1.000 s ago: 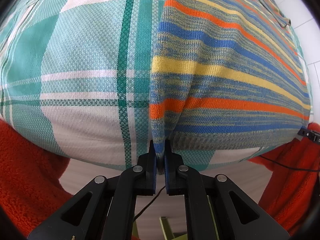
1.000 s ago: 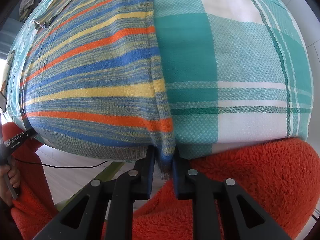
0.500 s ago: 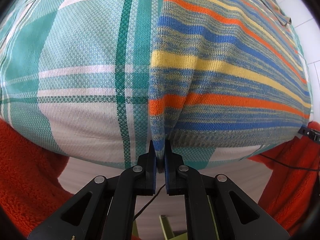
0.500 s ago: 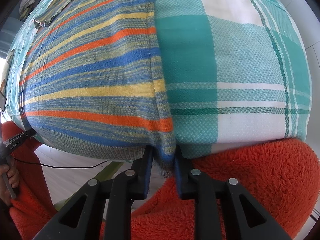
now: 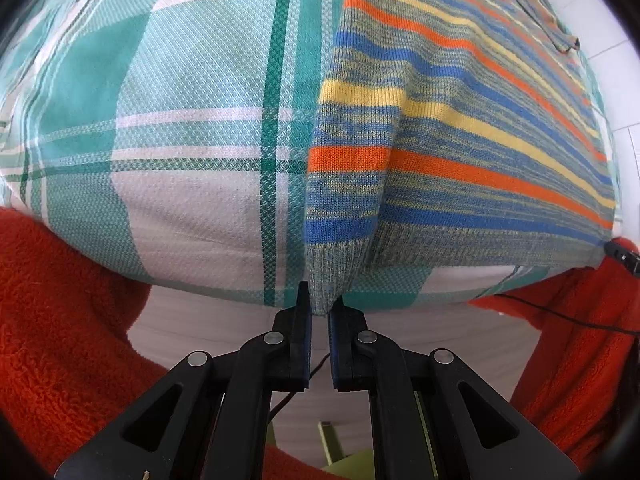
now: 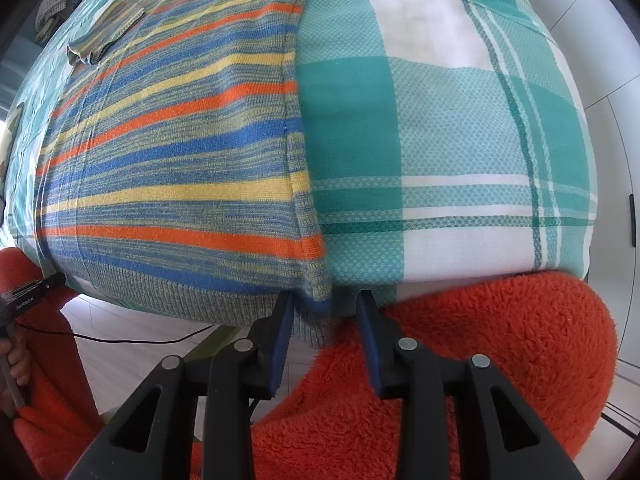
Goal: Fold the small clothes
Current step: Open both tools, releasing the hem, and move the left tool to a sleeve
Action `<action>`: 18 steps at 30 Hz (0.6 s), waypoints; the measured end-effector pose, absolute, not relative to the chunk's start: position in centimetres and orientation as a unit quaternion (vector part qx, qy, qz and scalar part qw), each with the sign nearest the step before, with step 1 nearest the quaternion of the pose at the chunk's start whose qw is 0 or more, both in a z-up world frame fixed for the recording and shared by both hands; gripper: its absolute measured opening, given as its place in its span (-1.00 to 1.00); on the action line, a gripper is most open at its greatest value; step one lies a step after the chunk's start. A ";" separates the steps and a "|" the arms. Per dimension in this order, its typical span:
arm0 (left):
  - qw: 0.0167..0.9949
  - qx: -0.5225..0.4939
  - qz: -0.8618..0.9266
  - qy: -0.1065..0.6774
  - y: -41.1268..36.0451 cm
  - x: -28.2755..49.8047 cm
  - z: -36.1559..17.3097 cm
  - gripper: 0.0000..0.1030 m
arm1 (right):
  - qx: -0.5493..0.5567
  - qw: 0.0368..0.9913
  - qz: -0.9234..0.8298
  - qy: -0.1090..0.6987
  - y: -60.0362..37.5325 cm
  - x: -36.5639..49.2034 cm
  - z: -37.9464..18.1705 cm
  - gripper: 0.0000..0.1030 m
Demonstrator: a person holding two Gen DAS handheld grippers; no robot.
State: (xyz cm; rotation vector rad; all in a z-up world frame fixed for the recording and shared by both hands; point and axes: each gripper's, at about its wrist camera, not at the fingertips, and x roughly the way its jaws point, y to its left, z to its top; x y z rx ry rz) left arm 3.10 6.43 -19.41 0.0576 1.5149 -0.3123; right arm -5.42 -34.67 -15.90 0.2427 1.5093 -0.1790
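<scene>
1. Striped knit sweater [image 5: 460, 152]: it lies flat on the teal plaid cloth [image 5: 180, 120], filling the right half of the left wrist view and the left half of the right wrist view [image 6: 172, 168]. Its ribbed hem runs along the near edge of the surface, at the lower middle of both frames.

2. Left gripper [image 5: 319, 312]: at bottom centre, the fingers are drawn nearly together, with the left hem corner hanging into the narrow gap. We read this as a pinch on the sweater, though contact along the pads is not fully shown.

3. Right gripper [image 6: 326, 304]: at bottom centre, the fingers stand spread to either side of the right hem corner, which droops between them. We see no pad pressing the knit, so we judge this corner unheld.

4. Handling, as we judge it: the knit is soft, limp and light. It should drape and stretch, not hold a line, and its coarse texture should grip the pads well.

5. Where to hold: we favour the ribbed hem corners, where the fabric is doubled and firmer. Both layers should enter the gap.

6. Surroundings: a folded piece of the same striped knit [image 6: 104, 30] lies at upper left of the right wrist view. Red fleece [image 6: 480, 360] fills the lower corners; a black cable [image 5: 560, 314] crosses at lower right.
</scene>
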 end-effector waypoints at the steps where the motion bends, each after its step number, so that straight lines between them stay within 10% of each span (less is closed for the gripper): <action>1: 0.727 0.026 -0.140 0.671 6.7 2.8 -18.5 -0.87 | 0.099 0.728 -0.091 0.672 -34.5 -5.8 -15.0 -0.32; 4: 0.767 0.017 -0.134 0.627 7.6 2.4 -15.9 -0.64 | 0.088 0.788 -0.109 0.600 -34.4 -7.1 -11.3 -0.31; 8: 0.816 -0.003 -0.124 0.564 8.4 3.1 -13.2 -0.12 | 0.082 0.862 -0.136 0.481 -34.2 -9.1 -6.9 0.18; 18: 0.891 -0.006 -0.112 0.440 8.8 3.7 -7.5 0.63 | 0.030 0.914 -0.208 0.347 -35.8 -11.0 -2.4 0.20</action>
